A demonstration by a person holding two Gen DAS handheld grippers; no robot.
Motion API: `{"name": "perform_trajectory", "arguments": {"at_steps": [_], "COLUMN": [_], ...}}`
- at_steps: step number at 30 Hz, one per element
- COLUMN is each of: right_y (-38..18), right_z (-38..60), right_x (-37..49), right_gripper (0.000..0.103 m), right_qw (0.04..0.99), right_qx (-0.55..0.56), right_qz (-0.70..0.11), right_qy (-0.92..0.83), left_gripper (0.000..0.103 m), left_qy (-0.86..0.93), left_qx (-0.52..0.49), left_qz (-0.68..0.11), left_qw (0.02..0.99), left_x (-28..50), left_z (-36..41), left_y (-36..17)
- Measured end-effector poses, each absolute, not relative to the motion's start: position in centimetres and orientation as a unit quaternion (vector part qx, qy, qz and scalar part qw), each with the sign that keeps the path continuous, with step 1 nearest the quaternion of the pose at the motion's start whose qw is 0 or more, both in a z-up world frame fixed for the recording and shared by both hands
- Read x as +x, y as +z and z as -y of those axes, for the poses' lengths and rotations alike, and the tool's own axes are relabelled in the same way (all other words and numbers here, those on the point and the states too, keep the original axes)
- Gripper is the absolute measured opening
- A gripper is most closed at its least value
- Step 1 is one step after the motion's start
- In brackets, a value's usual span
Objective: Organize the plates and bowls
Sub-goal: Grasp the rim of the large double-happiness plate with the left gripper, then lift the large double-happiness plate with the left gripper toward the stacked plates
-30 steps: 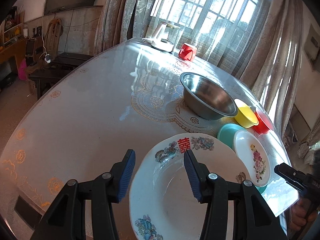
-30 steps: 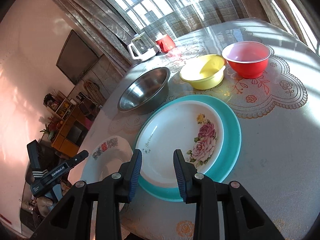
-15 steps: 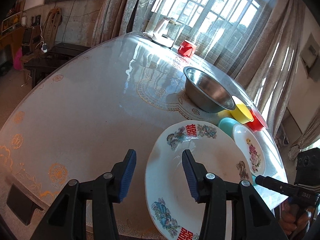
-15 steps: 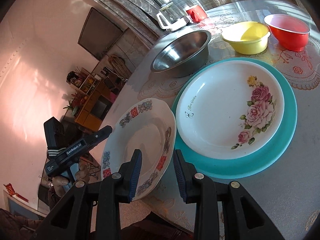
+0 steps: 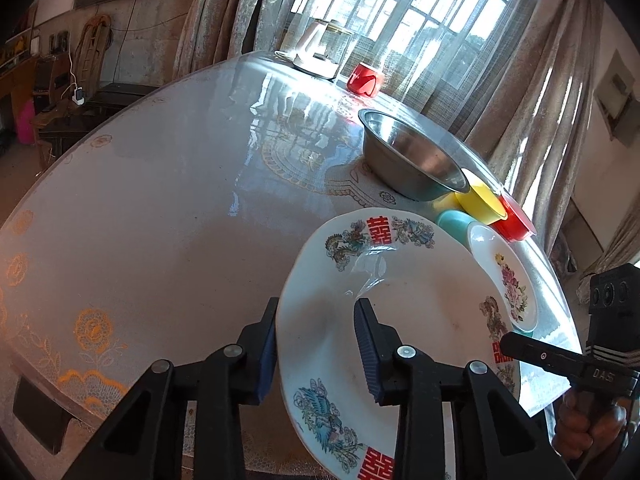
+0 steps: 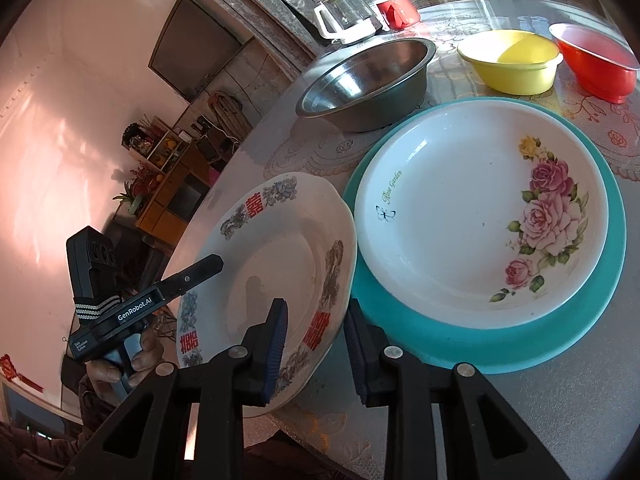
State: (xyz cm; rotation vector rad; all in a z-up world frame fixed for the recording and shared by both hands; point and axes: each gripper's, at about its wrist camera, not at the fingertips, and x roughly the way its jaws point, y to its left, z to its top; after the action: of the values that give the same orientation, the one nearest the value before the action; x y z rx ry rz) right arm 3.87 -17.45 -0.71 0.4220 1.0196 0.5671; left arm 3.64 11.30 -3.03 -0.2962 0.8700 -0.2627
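Note:
A white plate [image 5: 400, 300] [image 6: 280, 264] with red characters and bird patterns lies at the table's near edge, partly overhanging it. My left gripper [image 5: 316, 352] straddles its left rim. My right gripper [image 6: 316, 348] straddles the opposite rim. Both sets of jaws are closing with the rim between them, and a gap still shows at the pads. Beside it a rose-patterned plate [image 6: 472, 208] rests on a teal plate [image 6: 580, 320]. Behind stand a steel bowl [image 6: 368, 84], a yellow bowl [image 6: 512, 64] and a red bowl [image 6: 596, 64].
A glass jug [image 5: 320, 48] and a red cup [image 5: 364, 78] stand at the far side by the curtained window. The round table [image 5: 160, 220] has a lace-patterned cover. A person's hand [image 6: 116, 364] grips the left tool below the table edge.
The right gripper swung left from the rose plate to the patterned plate's rim. The left gripper dropped closer, so the plate's rim now lies between its jaws. Both jaws narrowed.

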Motion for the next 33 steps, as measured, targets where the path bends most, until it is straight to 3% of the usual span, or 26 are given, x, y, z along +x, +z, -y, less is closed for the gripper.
{"name": "perform_trajectory", "arguments": {"at_steps": [14, 33], "right_y": [-0.4, -1.9], "right_z": [13.6, 10.6], "right_x": [6.0, 9.0], "right_gripper": [0.029, 0.029], "right_qw": [0.828, 0.816], "right_qx": [0.119, 0.113], "right_qz": [-0.478, -0.486], "right_qy": [0.269, 0.292], "left_gripper": [0.032, 0.032], "left_qy": [-0.088, -0.07], "left_qx": [-0.166, -0.159], "left_qz": [-0.404, -0.398], "left_qw": [0.895, 0.901], "left_x": [4.1, 4.3], "left_z": [-14.5, -16.2], "left_y": [-3.1, -4.2]}}
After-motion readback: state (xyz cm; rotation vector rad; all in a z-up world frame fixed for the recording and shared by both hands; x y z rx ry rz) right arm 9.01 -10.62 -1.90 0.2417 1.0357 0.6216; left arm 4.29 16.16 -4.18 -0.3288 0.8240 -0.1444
